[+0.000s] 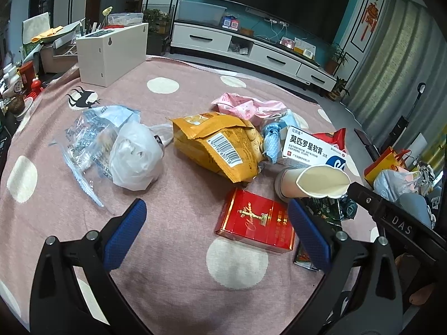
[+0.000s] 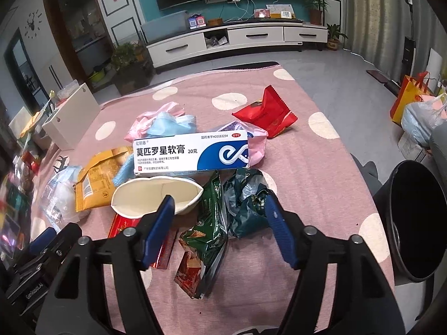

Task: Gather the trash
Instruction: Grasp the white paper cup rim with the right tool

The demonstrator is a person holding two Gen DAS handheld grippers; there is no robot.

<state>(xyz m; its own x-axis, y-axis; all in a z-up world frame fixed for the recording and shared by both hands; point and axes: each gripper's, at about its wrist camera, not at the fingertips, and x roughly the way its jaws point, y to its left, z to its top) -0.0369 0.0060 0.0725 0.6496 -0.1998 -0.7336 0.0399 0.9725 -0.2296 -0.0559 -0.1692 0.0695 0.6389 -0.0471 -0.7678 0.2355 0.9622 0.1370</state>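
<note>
Trash lies on a pink dotted cloth [image 1: 181, 293]. In the left wrist view: a red cigarette box [image 1: 255, 220], a crushed paper cup [image 1: 310, 181], a yellow snack bag [image 1: 220, 145], a white plastic bag [image 1: 134, 159], a white and blue ointment box [image 1: 310, 148]. My left gripper [image 1: 216, 217] is open, its jaws astride the red box. In the right wrist view my right gripper [image 2: 219, 209] is open over green wrappers [image 2: 212, 223], beside the cup [image 2: 156, 194]. The ointment box [image 2: 192, 152] and a red wrapper [image 2: 265, 114] lie beyond. A black bin [image 2: 416, 223] stands at the right.
A white box [image 1: 111, 53] stands at the far left of the cloth. Clear wrappers [image 1: 83, 139] and pink wrappers [image 1: 245, 106] lie on the cloth. Bags [image 2: 419, 111] stand on the floor at the right. A TV cabinet [image 2: 237, 39] lines the far wall.
</note>
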